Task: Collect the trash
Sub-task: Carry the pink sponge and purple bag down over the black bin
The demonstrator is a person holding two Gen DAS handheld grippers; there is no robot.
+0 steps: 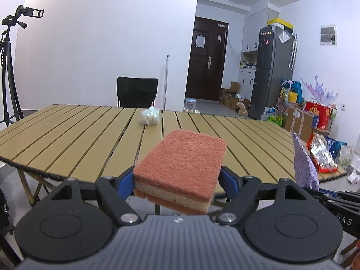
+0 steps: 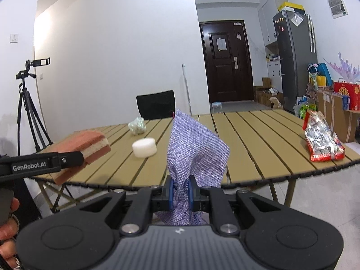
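Note:
My left gripper (image 1: 176, 180) is shut on a red and tan sponge (image 1: 182, 168), held above the near edge of the slatted wooden table (image 1: 67, 139). The sponge also shows in the right wrist view (image 2: 90, 146). My right gripper (image 2: 181, 191) is shut on a purple mesh bag (image 2: 195, 148), which stands up above the table's near edge. The bag's edge shows in the left wrist view (image 1: 304, 164). On the table lie a crumpled clear plastic wad (image 1: 151, 115), a white foam disc (image 2: 144, 147) and a red and silver snack bag (image 2: 321, 139).
A black chair (image 1: 137, 92) stands behind the table. A tripod with a camera (image 1: 10, 67) is at the left. A fridge (image 1: 273, 69), boxes and bags crowd the right side. A dark door (image 1: 208, 58) is at the back.

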